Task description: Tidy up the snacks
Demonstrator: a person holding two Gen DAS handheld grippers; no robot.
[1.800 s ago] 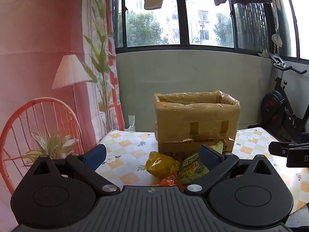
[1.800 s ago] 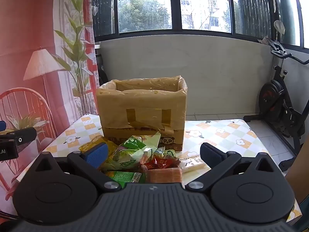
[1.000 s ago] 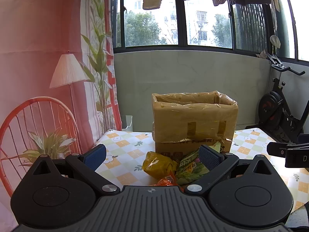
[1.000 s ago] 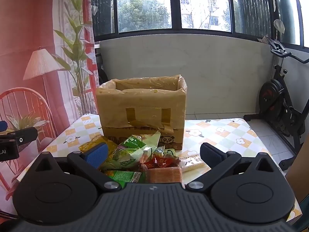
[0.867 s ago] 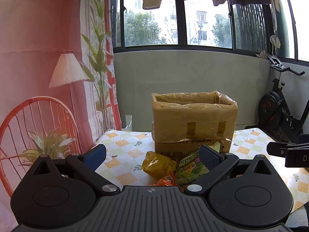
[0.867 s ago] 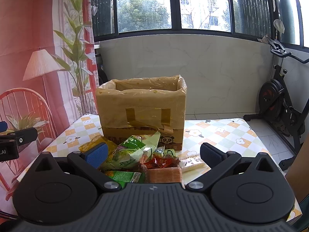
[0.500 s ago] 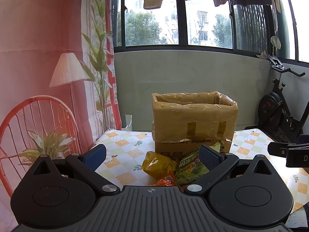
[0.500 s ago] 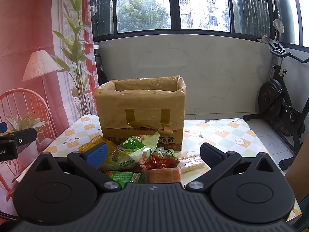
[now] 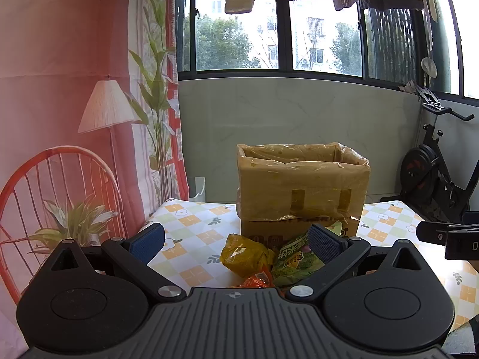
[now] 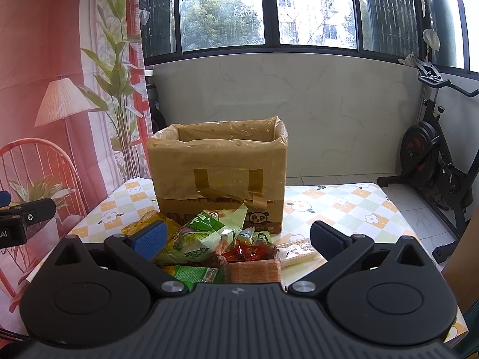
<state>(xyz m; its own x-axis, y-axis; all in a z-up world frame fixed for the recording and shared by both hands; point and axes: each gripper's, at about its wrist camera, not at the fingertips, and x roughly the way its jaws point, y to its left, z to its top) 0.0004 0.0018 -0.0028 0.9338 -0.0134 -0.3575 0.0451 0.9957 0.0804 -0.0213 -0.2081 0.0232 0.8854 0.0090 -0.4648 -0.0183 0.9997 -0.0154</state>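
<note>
Right wrist view, checkered tablecloth (image 10: 344, 200), exercise bike (image 10: 431, 155), both grippers (image 10: 236, 239) (image 9: 236, 240) wide open, empty.

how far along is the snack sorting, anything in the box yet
Nothing looks done: the snack packets lie piled on the table in front of the cardboard box, whose inside is hidden from here. Nothing is in hand; the left claw and right claw are both open and empty. The whole pile is left to move.
</note>
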